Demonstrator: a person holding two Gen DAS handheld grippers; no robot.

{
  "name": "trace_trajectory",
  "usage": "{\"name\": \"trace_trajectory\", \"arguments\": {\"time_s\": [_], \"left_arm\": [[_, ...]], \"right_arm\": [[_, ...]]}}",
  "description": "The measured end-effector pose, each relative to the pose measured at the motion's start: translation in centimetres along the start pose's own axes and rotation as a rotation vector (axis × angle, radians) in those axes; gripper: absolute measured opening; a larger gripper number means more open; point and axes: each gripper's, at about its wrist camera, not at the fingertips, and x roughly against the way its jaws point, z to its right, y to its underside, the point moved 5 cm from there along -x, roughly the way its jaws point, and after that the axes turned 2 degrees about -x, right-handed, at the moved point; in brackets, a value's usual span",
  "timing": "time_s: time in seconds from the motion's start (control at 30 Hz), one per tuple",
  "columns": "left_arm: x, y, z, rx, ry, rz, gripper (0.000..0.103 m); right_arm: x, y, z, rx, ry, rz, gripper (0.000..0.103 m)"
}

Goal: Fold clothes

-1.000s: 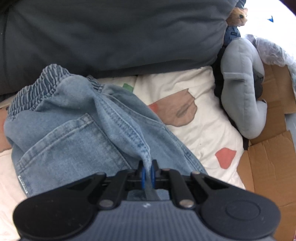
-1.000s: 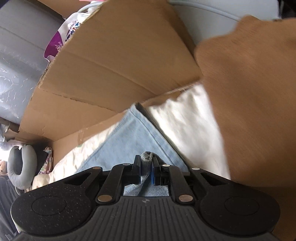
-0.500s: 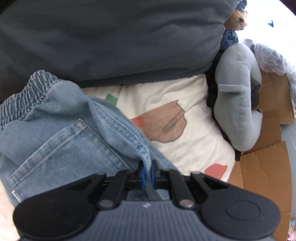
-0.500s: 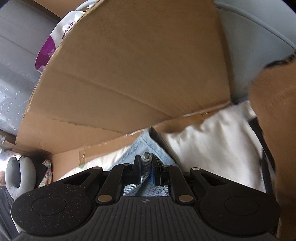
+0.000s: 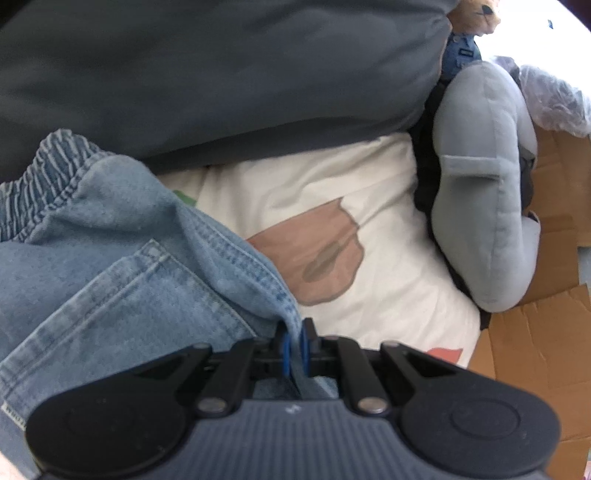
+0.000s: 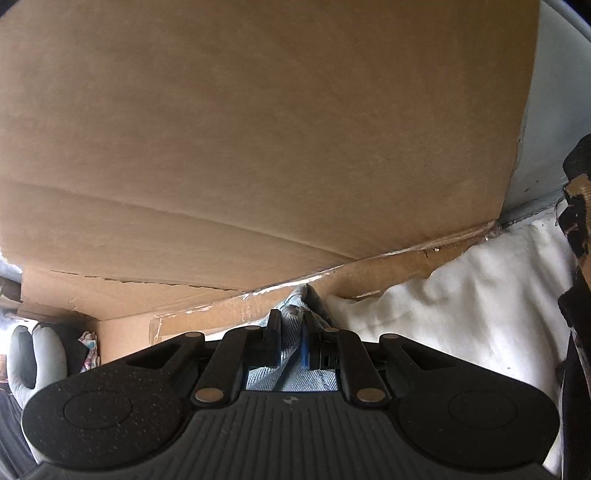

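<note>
A pair of light blue jeans (image 5: 110,258) with an elastic waistband and a back pocket lies over a white patterned bedsheet (image 5: 332,206). My left gripper (image 5: 294,332) is shut on a stitched seam fold of the jeans. In the right wrist view, my right gripper (image 6: 291,325) is shut on another bunched edge of the jeans (image 6: 291,376), close to a cardboard wall (image 6: 258,129). Most of the garment is hidden below that gripper.
A dark grey pillow (image 5: 221,74) lies behind the jeans. A grey neck pillow (image 5: 487,192) and a small plush toy (image 5: 472,18) sit at the right by flattened cardboard (image 5: 535,339). A dark patterned cloth (image 6: 576,221) hangs at the right edge above the white sheet (image 6: 461,288).
Both grippers have carried the jeans along. The waistband slid left in the left view. The cardboard wall has come much closer in the right view, and the brown blurred shape is gone.
</note>
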Motion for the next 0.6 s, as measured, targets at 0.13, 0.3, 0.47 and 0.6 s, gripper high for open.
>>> {"name": "trace_trajectory", "arguments": {"time_s": [0.13, 0.3, 0.47, 0.6], "left_arm": [[-0.8, 0.0, -0.1, -0.019, 0.002, -0.013, 0.007], [-1.8, 0.4, -0.7, -0.026, -0.008, -0.028, 0.007], [-1.9, 0.5, -1.3, -0.011, 0.006, -0.045, 0.008], [-1.5, 0.6, -1.1, -0.005, 0.022, -0.048, 0.014]], "right_arm": [[0.1, -0.1, 0.2, -0.008, -0.005, 0.003, 0.009], [0.2, -0.2, 0.2, -0.030, -0.025, 0.016, 0.009], [0.6, -0.3, 0.4, -0.050, -0.030, 0.024, 0.018], [2.2, -0.6, 0.7, -0.072, -0.064, 0.061, 0.033]]}}
